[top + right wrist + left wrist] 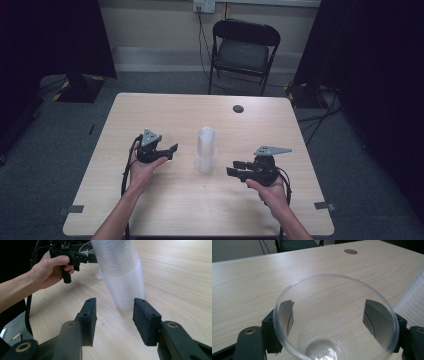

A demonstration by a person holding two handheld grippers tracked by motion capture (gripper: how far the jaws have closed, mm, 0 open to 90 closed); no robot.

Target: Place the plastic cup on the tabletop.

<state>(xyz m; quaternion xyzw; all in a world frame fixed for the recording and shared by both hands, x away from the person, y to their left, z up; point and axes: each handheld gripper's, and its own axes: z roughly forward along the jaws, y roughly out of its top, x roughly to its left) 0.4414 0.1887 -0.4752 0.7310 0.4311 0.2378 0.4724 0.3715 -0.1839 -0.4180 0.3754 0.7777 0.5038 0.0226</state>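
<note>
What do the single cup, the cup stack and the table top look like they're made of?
Single cup: clear, glossy, probably thin plastic; the wood grain and black jaws show through it.
Cup stack: the same look, cloudy white where the ribbed walls nest.
Table top: pale wood grain, smooth and matte, likely laminate.

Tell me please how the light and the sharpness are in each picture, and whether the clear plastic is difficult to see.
High view: dim, dark at the sides; the stack of cups is a pale blur. Left gripper view: bright and even; the clear cup shows mainly by its rim, with the jaws seen through its wall. Right gripper view: the jaws are sharp, and the stack's top is soft.
</note>
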